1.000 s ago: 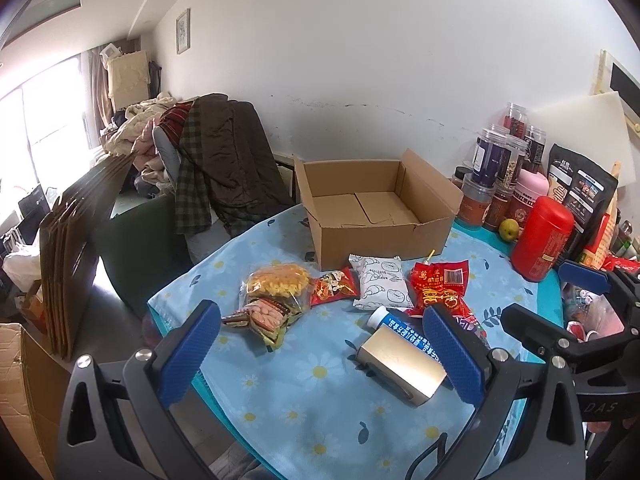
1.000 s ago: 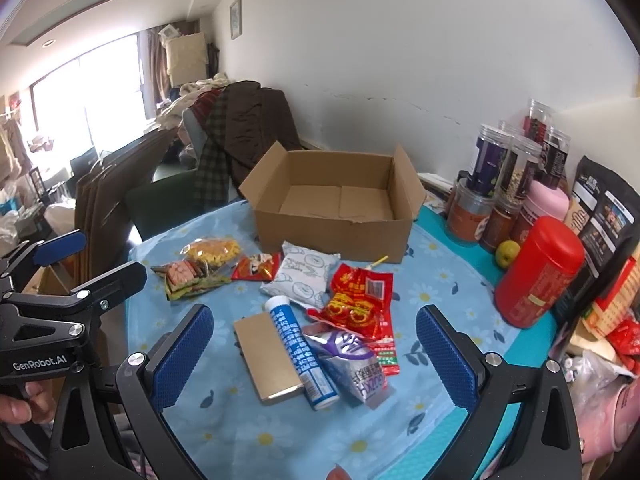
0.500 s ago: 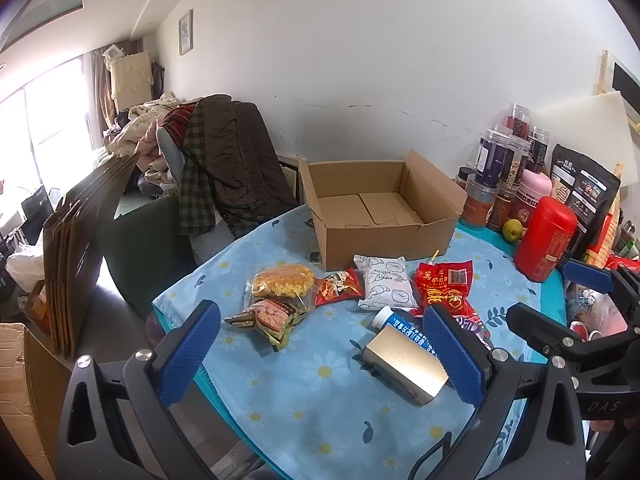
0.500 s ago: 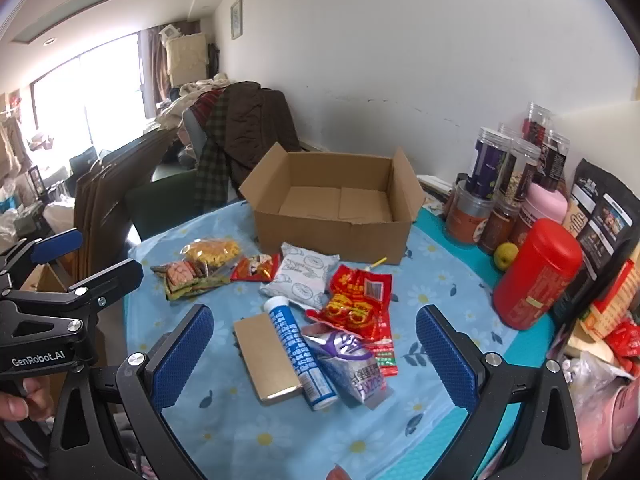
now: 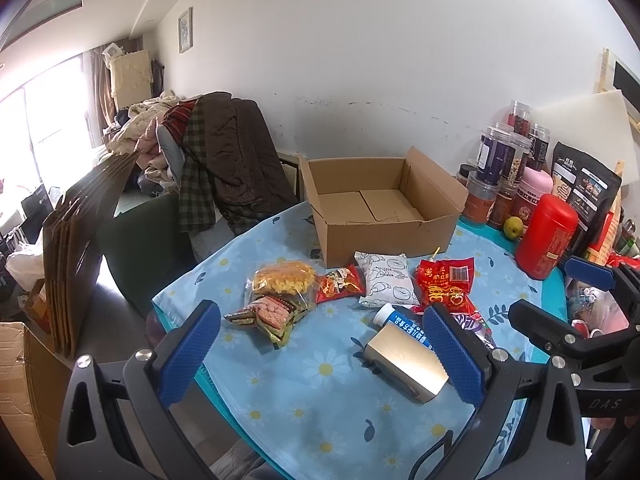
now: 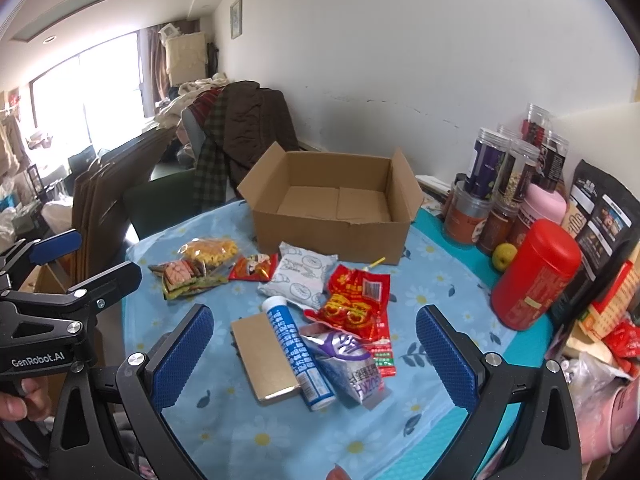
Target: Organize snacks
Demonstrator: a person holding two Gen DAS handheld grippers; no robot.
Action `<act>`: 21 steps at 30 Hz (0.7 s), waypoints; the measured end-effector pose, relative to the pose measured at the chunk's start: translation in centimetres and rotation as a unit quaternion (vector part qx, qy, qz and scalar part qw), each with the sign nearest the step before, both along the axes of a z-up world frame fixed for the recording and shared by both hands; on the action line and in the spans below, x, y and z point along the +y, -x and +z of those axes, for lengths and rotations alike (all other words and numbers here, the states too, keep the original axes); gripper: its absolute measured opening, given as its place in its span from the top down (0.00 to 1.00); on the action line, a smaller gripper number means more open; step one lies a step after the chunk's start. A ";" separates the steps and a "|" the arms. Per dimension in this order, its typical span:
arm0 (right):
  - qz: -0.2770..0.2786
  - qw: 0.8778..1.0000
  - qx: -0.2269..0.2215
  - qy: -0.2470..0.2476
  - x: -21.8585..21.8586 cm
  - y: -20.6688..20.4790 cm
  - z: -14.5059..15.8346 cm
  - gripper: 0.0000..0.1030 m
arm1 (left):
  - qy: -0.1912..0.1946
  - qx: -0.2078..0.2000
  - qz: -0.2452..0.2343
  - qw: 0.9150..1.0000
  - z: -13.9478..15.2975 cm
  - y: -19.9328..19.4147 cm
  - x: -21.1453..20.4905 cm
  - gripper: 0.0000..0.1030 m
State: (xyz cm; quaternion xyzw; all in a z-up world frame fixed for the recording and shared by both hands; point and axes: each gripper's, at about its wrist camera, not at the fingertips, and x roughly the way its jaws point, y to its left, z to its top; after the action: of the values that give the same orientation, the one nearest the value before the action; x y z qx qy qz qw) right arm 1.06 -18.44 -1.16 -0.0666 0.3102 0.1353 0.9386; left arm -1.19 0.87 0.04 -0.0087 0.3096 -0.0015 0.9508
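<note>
Left gripper [image 5: 320,354] and right gripper [image 6: 314,354]: both hung with jaws spread wide and nothing between them, above the near edge of the flowered tablecloth [image 6: 432,292]. Snacks lay loose in front of the empty cardboard box [image 6: 332,216]: blue tube [image 6: 298,356] touching a flat tan box [image 6: 262,358], silver-purple pouch [image 6: 352,364] just beside it, red packet [image 6: 356,304] and white packet [image 6: 300,274] nearer the carton. Probably best started with the tube, gripped across its width, then lifted clear before carrying to the carton. Pouch partly hidden under the red packet; print on packets too small to read; table's right side cut off.
</note>
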 end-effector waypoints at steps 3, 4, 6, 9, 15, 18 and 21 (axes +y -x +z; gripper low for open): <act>0.000 1.000 0.001 -0.001 0.0 0.0 -0.1 0.00 | -0.001 -0.001 0.001 1.000 0.0 0.0 0.0 0.00; 0.000 1.000 0.001 -0.001 0.0 0.0 -0.2 0.00 | -0.001 -0.001 0.001 1.000 0.0 0.0 0.1 0.00; 0.000 1.000 0.002 -0.001 0.0 0.0 -0.2 0.00 | 0.000 0.000 0.001 1.000 -0.1 0.0 0.1 0.00; 0.001 1.000 0.003 0.000 0.1 -0.1 -0.3 0.00 | -0.001 0.000 0.002 1.000 -0.1 0.0 0.2 0.00; 0.004 1.000 0.004 0.001 0.3 -0.2 -0.6 0.00 | -0.001 0.000 0.005 1.000 -0.1 0.0 0.4 0.00; 0.006 1.000 0.004 0.000 0.3 -0.2 -0.6 0.00 | -0.002 0.000 0.006 1.000 -0.1 0.0 0.6 0.00; 0.008 1.000 0.002 0.001 0.4 -0.2 -0.7 0.00 | -0.002 0.000 0.008 1.000 -0.2 -0.1 0.8 0.00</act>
State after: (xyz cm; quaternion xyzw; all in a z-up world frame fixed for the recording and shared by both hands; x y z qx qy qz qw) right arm 1.25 -17.99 -1.83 -0.0695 0.3115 0.1427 0.9369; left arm -1.09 1.64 -0.16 -0.0092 0.3098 0.0073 0.9507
